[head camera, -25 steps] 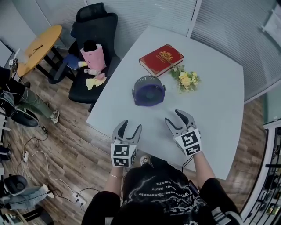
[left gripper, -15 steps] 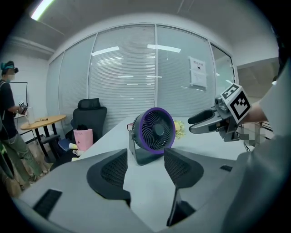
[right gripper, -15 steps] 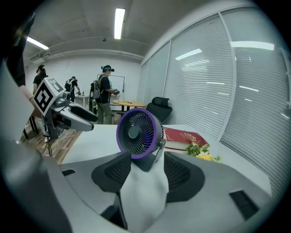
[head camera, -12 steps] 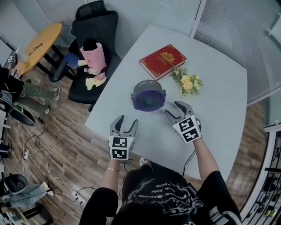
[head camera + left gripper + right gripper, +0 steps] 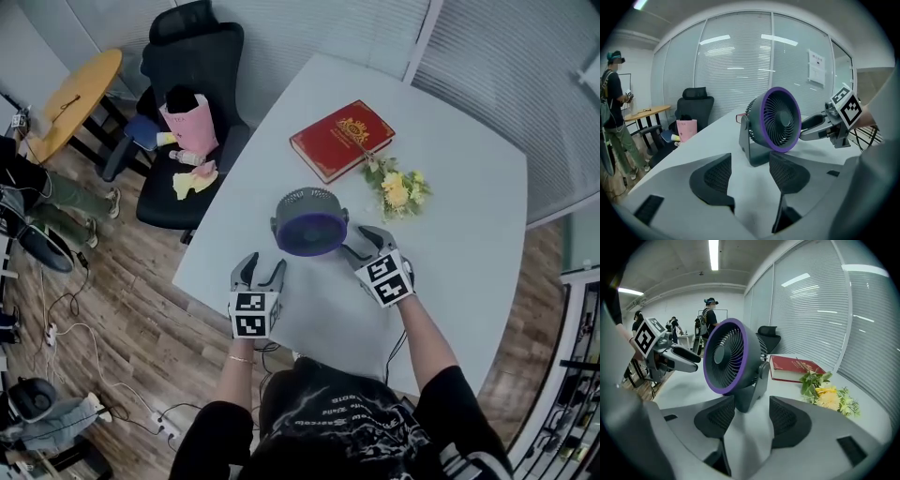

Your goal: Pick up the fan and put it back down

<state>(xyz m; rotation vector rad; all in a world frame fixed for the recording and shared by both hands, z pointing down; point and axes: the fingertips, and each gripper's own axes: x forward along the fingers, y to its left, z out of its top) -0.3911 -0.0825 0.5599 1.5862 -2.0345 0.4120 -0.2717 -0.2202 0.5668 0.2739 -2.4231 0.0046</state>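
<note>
Both wide-jawed and empty, the left gripper sits at eight o'clock of the grey, purple-rimmed plastic fan, the right gripper at four.

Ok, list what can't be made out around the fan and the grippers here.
Foot of the fan: in the right gripper view it is partly behind that gripper's jaws; in the head view it is under the fan's head.
Tips of the right gripper: in the left gripper view they are behind the fan's purple rim.
Gold title on the red book: too small in the head view.
Print on the wall notice: too small in the left gripper view.
</note>
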